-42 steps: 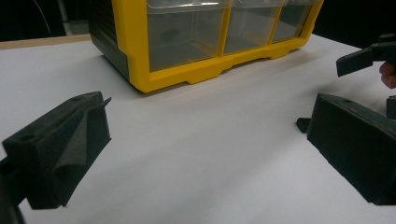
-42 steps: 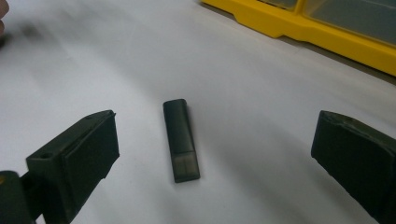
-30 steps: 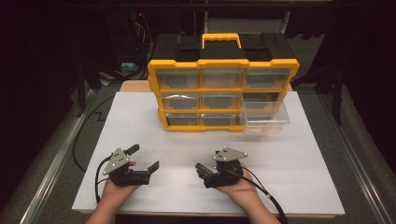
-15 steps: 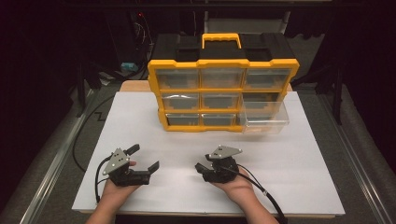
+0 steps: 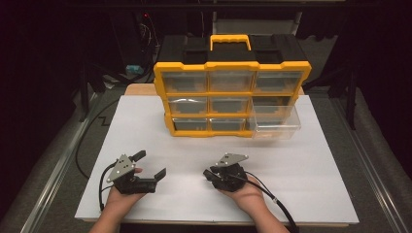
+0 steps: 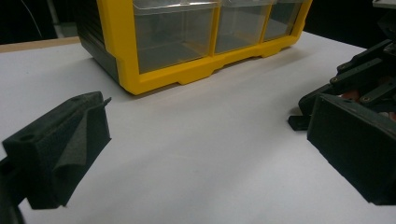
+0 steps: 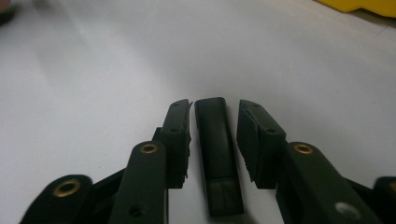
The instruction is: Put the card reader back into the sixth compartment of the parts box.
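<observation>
Right gripper view looks straight down on a small dark stick (image 7: 217, 154), something like a USB drive, lying flat on the white table (image 7: 93, 70) between the two black jaws of the right gripper (image 7: 214, 122). The stick's long axis runs in line with the jaws, so each pad faces one of its long sides. The jaws have just been closing in on it, yet a thin strip of white table shows on each side, so the pads do not seem to press on it yet; a little more closing should pinch it across its narrow width. From the high view, the right gripper (image 5: 214, 174) rests low on the near part of the table, pointing toward the left gripper (image 5: 151, 164), which lies just beside it with its jaws spread wide and nothing between them. The stick therefore sits right at the right hand, and the left is farther from it. Well apart, at the far side of the table, stands a yellow drawer box (image 5: 232, 99) with one clear drawer (image 5: 275, 124) pulled out at its lower right.
</observation>
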Action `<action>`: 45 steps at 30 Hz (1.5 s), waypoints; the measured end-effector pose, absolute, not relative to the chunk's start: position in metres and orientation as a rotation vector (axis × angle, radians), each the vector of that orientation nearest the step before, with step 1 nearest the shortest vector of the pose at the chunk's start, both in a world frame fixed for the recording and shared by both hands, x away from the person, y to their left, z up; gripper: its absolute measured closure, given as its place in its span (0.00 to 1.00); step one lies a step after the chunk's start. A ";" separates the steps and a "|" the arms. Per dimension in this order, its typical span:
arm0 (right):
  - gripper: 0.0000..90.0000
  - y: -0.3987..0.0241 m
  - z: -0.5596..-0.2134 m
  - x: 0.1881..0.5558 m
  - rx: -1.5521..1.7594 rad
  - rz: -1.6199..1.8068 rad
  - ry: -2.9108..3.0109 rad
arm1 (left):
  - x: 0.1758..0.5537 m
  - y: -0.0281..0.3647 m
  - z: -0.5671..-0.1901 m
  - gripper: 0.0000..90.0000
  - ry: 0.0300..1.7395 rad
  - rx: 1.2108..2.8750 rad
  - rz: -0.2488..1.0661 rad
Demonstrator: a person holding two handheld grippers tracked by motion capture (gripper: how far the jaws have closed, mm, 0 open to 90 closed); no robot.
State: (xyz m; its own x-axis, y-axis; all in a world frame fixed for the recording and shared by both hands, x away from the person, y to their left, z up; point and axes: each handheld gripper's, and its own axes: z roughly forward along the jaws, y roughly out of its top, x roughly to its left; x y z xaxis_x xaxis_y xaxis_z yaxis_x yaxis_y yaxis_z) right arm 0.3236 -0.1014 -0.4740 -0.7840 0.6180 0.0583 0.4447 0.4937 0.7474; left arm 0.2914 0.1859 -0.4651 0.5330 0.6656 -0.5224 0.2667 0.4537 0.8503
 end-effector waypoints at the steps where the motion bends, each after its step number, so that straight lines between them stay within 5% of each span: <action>1: 0.75 -0.101 -0.475 0.323 0.910 1.161 2.523 | 0.291 0.186 -0.465 0.00 1.026 1.115 0.307; 45: 0.82 -0.097 -0.476 0.321 0.841 1.086 2.514 | 0.289 0.184 -0.464 0.00 1.017 1.111 0.298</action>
State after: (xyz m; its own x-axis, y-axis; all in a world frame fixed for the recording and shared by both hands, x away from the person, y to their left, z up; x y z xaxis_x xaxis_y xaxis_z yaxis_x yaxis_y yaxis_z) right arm 0.3206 -0.0969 -0.4759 -0.7926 0.6094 -0.0214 0.4021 0.5487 0.7330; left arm 0.2893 0.1839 -0.4636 0.5407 0.6564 -0.5262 0.2683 0.4582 0.8474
